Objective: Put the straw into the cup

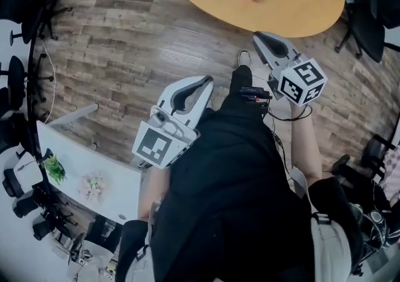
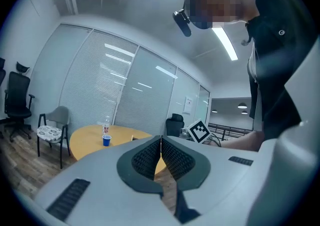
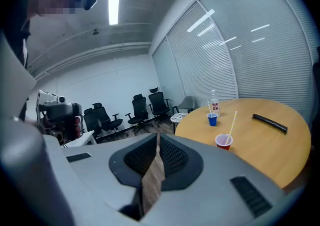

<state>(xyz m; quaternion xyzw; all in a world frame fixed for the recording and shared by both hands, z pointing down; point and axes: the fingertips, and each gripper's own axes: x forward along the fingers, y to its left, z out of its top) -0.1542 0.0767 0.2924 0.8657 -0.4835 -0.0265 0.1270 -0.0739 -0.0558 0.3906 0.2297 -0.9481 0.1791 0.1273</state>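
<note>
While on table: cup, blk bar.

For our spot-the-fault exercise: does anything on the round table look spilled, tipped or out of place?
Nothing stands out. The red cup stands upright on the table, the straw leaning in it; the blue cup and bottle are upright too. No spill shows.

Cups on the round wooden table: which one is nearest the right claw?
The red plastic cup, with a long pale straw leaning in it. The small blue cup stands farther back, beside the clear plastic bottle.
</note>
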